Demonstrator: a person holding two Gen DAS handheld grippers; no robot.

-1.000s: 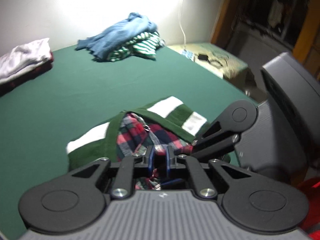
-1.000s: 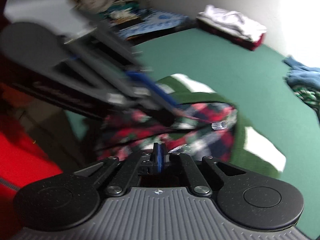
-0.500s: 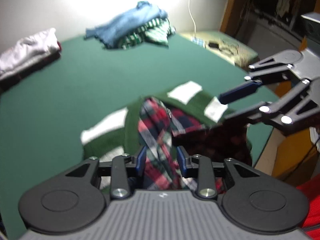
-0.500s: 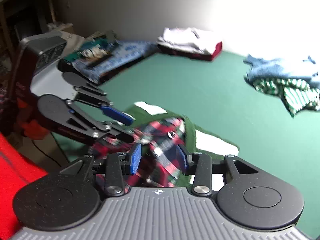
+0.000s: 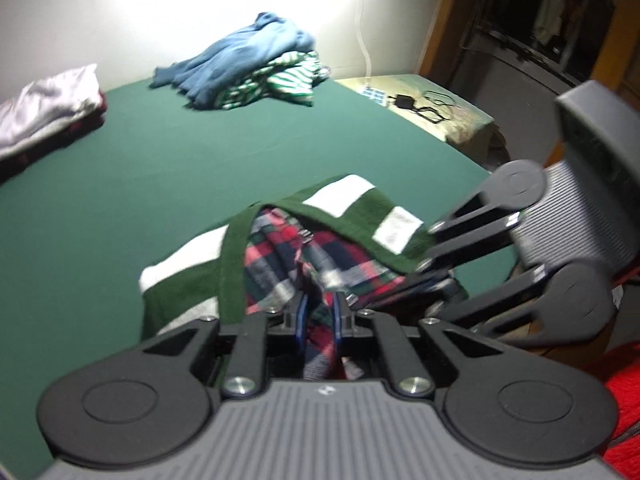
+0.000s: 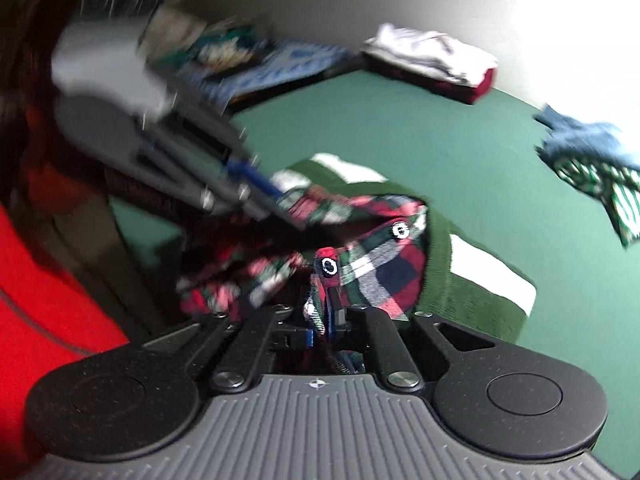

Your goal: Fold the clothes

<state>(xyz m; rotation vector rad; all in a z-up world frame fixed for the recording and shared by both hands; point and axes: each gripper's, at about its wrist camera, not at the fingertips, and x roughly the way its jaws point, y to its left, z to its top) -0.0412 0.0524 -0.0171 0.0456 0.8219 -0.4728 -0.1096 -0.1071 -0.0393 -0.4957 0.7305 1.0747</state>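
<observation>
Both jaws were closing: left gripper [image 5: 319, 317] and right gripper [image 6: 323, 322] pinched the red-green plaid flannel shirt [image 5: 280, 264]; unfolded; 1 heap [image 5: 256, 68] waited at 12 o'clock.

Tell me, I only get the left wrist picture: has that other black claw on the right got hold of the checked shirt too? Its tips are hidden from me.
Observer: Yes. In the right wrist view the right gripper has the plaid shirt between its jaws, and they are closing on it.
Operator: Whereabouts on the shirt?
Observer: On an edge just below a snap button.
Operator: And my own claw, seen from over there?
Observer: The left gripper shows blurred, its blue fingers closing on the shirt's other edge.
</observation>
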